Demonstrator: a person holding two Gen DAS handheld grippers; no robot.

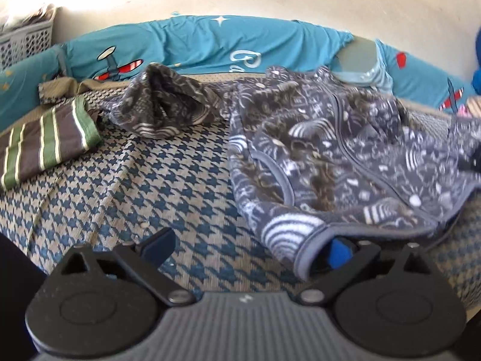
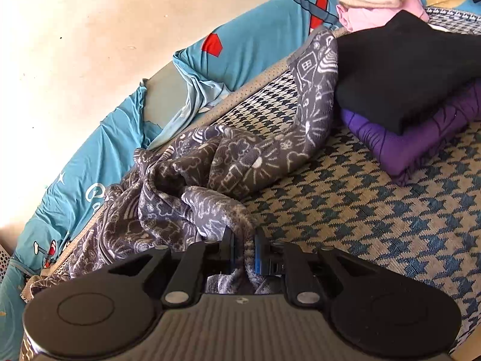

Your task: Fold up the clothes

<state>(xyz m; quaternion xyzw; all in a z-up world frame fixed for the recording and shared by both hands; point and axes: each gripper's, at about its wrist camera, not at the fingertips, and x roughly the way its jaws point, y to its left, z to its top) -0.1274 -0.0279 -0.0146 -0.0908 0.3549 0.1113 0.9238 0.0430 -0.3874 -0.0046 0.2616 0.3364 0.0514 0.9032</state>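
Note:
A grey fleece jacket (image 1: 330, 156) with white doodle print and a zip lies spread on the houndstooth mat (image 1: 135, 186). One of its sleeves (image 1: 162, 105) is bunched up to the left. My left gripper (image 1: 249, 249) stands open wide at the jacket's near hem. That hem's corner drapes over the blue pad of the right finger (image 1: 339, 252), and the left finger (image 1: 159, 246) is clear of the cloth. In the right wrist view my right gripper (image 2: 244, 249) is shut on a gathered fold of the same jacket (image 2: 210, 174), which trails away to the far left.
A folded green and brown striped garment (image 1: 45, 144) lies at the left, with an olive one (image 1: 60, 88) behind it. Teal plane-print bumper cushions (image 1: 195, 42) line the wall, and a basket (image 1: 24, 39) stands far left. A folded black garment (image 2: 405, 69) tops a purple one (image 2: 421, 138); pink cloth (image 2: 369, 15) lies behind.

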